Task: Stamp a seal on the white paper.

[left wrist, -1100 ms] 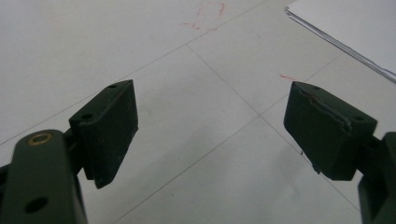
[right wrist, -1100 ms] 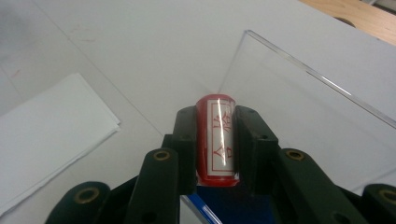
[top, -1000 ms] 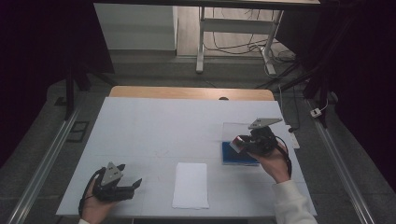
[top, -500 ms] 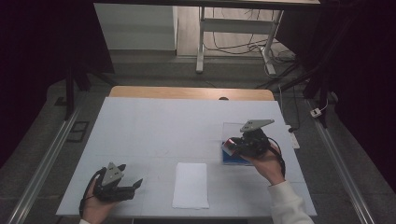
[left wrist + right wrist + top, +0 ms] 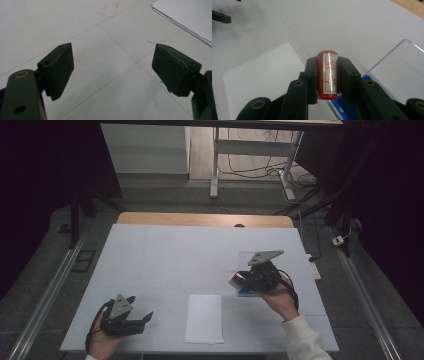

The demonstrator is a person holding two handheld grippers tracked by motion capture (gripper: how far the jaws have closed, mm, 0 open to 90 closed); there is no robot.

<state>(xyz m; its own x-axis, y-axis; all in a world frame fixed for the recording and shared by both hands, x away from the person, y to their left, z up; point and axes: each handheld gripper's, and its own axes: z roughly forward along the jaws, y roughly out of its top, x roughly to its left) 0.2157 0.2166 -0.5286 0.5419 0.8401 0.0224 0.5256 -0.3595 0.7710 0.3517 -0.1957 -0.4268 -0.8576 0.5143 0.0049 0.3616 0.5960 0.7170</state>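
The right gripper (image 5: pixel 327 75) has its two black jaws clamped on a red stamp (image 5: pixel 327 76), a short cylinder with a white label bearing red characters; the pads press on its two sides and the stamp's rounded end points away toward twelve o'clock in the right gripper view. Just below the jaws, at about five o'clock, lies a blue ink pad (image 5: pixel 345 110), and its clear lid (image 5: pixel 398 72) stands open at three o'clock. A white sheet of paper (image 5: pixel 262 77) lies on the table at nine o'clock from the stamp. In the high view the right gripper (image 5: pixel 246 281) is over the right part of the white table (image 5: pixel 165 250), with the stamp (image 5: pixel 236 280) at its tip pointing toward nine o'clock, the ink pad (image 5: pixel 245 292) right under it, and the paper (image 5: pixel 204 318) at about seven o'clock, a little apart. The left gripper (image 5: pixel 112 70) has its jaws wide apart with nothing between them, only bare tabletop; a corner of the paper (image 5: pixel 187 15) shows at two o'clock. In the high view the left gripper (image 5: pixel 142 320) sits near the table's near left corner, pointing at the paper at three o'clock.
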